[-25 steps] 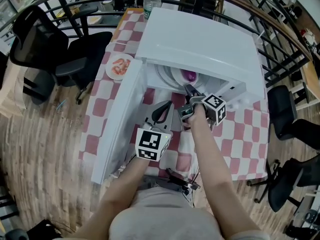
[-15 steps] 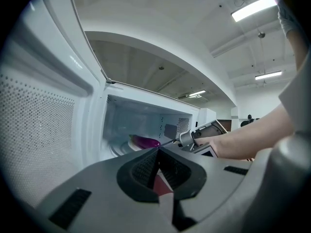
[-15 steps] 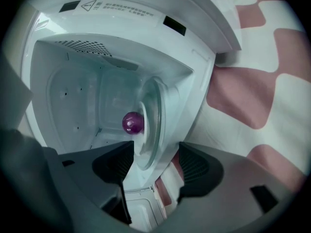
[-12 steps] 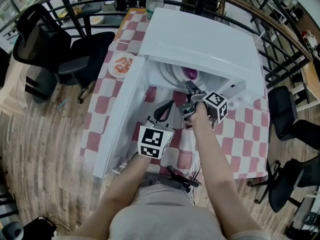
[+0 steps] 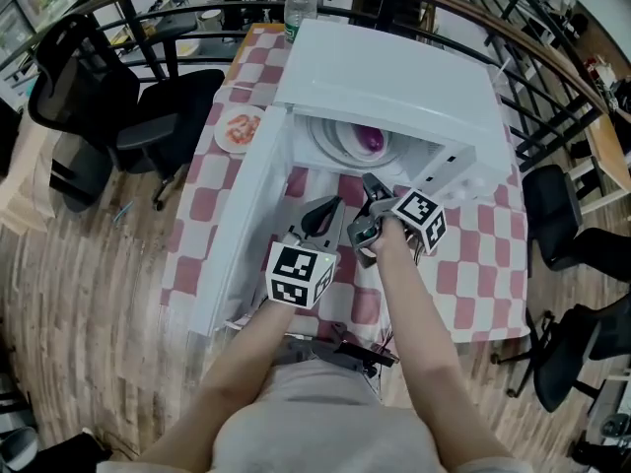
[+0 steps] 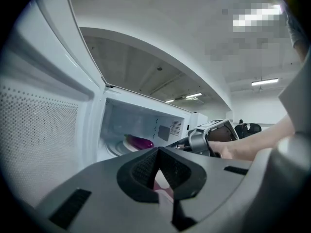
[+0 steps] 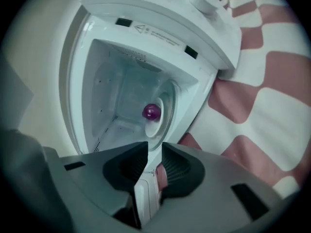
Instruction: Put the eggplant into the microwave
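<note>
- Right gripper [image 7: 154, 152] hung just outside the oven mouth, its jaws closing on a narrow gap with nothing between them.
- The eggplant [image 7: 151, 112] already lay inside the microwave [image 5: 394, 87], resting on the white plate [image 7: 163, 118] on the cavity floor, well apart from both grippers.
- It showed as a small, glossy purple body, rounded at the near end. I judged it light, firm enough to take a squeeze, and slick-skinned, so likely to roll on the plate.
- If it needed moving, a hold across its thick middle looked safest.
- The plate was smooth, round and shallow. The cavity walls were pale and hard, with rows of small vent holes.
- The microwave door [image 5: 242, 235] stood swung wide to the left, its inner panel finely perforated.
- Left gripper [image 6: 158, 152] sat beside the door with its ribbed pads touching at the tips, holding nothing.
- Under the oven lay a red-and-white checked tablecloth [image 5: 473, 264].
</note>
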Tool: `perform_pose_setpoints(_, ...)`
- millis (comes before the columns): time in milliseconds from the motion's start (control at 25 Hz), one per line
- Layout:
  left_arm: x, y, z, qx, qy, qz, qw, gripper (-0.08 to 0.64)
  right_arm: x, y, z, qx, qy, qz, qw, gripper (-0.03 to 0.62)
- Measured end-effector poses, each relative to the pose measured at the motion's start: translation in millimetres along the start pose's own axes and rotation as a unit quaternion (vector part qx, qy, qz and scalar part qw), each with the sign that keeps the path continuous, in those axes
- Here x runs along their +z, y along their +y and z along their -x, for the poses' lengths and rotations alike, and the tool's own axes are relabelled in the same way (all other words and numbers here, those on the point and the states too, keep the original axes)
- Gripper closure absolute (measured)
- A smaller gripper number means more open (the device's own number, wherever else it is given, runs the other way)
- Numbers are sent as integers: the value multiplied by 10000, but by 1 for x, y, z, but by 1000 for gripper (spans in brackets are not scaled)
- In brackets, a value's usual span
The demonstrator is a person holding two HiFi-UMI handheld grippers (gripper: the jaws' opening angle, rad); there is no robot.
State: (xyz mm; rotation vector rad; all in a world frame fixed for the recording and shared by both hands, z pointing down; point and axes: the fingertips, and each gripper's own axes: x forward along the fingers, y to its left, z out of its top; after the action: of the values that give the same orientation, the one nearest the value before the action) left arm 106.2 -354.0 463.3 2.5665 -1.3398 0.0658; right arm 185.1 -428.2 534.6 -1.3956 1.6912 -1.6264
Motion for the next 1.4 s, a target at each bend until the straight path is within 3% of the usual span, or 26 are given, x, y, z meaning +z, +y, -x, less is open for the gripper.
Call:
perform_pose_setpoints(80,2,-4,4,-74,-32,16,10000,555,-1,10,9,166,-104,339,9992,528)
perform_pose_setpoints(200,2,-10,9,-173,-45,28,9998,555,-4,25,21,541,-231,525,9969,554)
perform_pose_setpoints(360,3,-18,15,-266,-82,-153,9995,555,-10,41,37,948,-321,636,9929,567)
perform_pose_setpoints(600,6,-22,26,-329,-176,-104,9992,555,-19,55,68,1093,-671,1480,9806,566)
perform_pose_setpoints(760,6,-28,34,-406,-151,-181,9989,555,-29,65,93,1113,-1001,2224,9634,568)
perform_pose_setpoints(920,6,-34,39,-439,-136,-213,9987,555,-38,66,109,786,-1168,3144,9388,568)
perform_pose_setpoints(1200,1,-49,46,-567,-102,-425,9974,555,-52,62,134,556,-1330,3945,9075,568)
perform_pose_setpoints(1400,-3,-55,52,-605,-71,-476,9970,555,-62,66,152,534,-1536,4651,8702,569)
